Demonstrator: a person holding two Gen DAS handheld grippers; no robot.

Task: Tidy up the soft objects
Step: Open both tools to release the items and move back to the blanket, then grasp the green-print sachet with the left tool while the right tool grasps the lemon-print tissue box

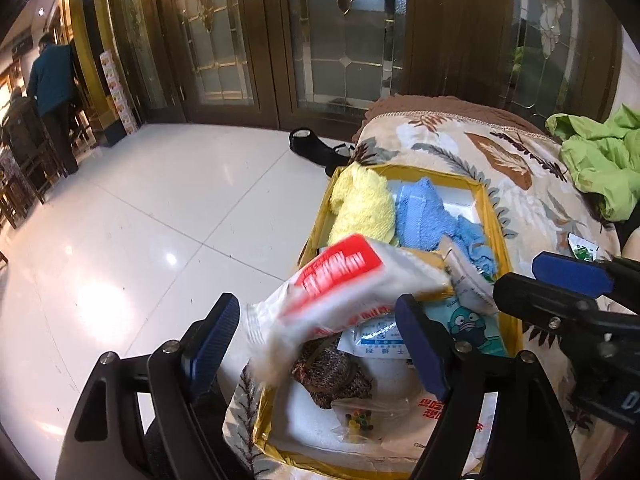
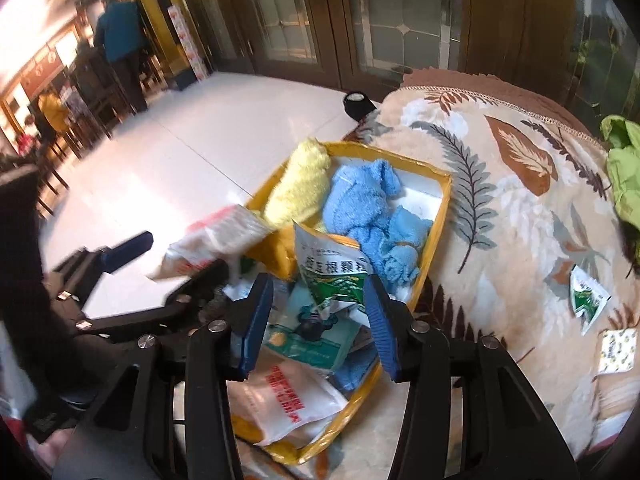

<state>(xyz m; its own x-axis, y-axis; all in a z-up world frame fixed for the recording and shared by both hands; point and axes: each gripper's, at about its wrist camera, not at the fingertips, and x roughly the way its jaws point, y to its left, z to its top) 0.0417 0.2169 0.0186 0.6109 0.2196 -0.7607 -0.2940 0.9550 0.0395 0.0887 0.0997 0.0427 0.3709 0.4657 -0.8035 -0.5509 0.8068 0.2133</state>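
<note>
A yellow-rimmed box sits on a leaf-patterned blanket and shows in the right wrist view too. It holds a yellow towel, a blue towel and several plastic packets. My left gripper is open; a blurred red-and-white packet is in the air between its fingers, over the box's left edge. My right gripper is open, with a green-and-white sachet standing between its fingers above the box. The right gripper also shows in the left wrist view.
A green jacket lies at the right on the blanket. A small green sachet and a patterned square lie on the blanket. White tiled floor is left, with black shoes. A person stands far left.
</note>
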